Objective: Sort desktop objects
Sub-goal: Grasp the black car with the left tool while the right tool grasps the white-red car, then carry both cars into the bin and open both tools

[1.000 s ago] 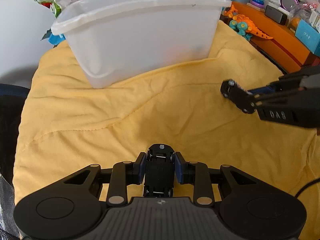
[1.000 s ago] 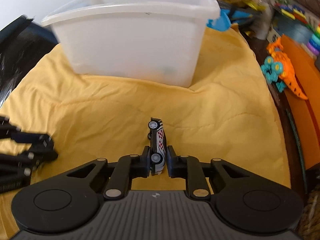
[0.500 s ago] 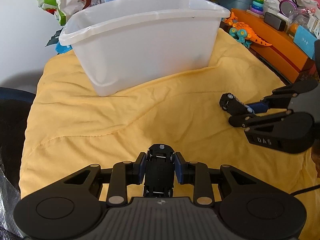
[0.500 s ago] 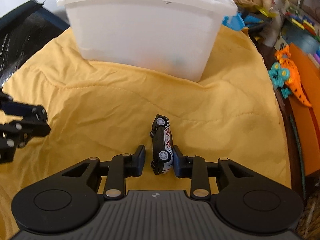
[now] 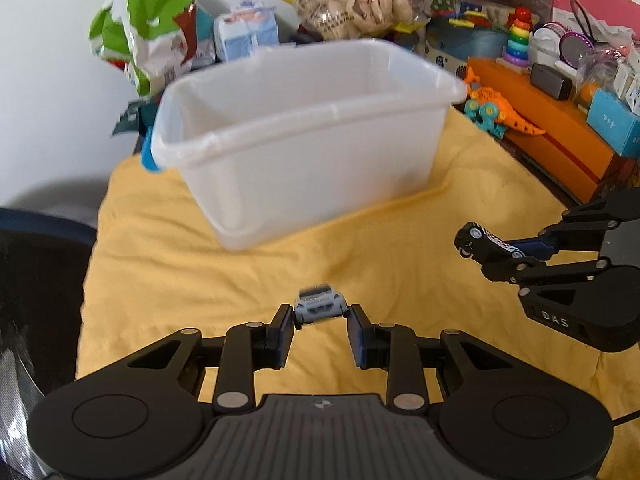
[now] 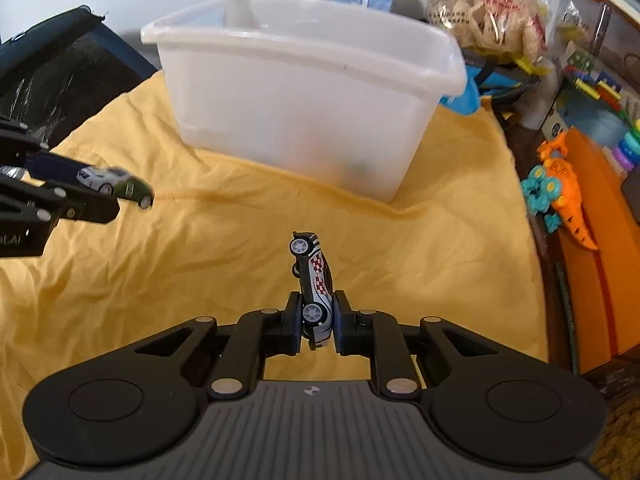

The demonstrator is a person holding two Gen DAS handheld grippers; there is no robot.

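My left gripper [image 5: 320, 314] is shut on a small white and green toy car [image 5: 319, 307] that sits at the very fingertips, above the yellow cloth [image 5: 200, 272]. From the right wrist view the same car [image 6: 114, 182] sticks out of that gripper at the far left. My right gripper [image 6: 316, 314] has its jaws closing on a black and white toy car with red checks [image 6: 314, 276], pads pressing its roof and underside. That car [image 5: 486, 242] also shows at the right of the left wrist view. A white plastic bin [image 5: 304, 152] [image 6: 300, 120] stands open ahead of both.
An orange and teal dinosaur toy [image 5: 496, 114] [image 6: 560, 184] lies right of the cloth beside an orange box [image 5: 552, 152]. Snack bags [image 5: 352, 4] and cartons crowd behind the bin. A dark chair [image 5: 36, 280] borders the cloth's left edge.
Both grippers rose with their cars, so more of the bin's inside shows. The left car tipped from underside-up to topside-up at the fingertips. The right jaws loosened briefly, then closed on the checked car.
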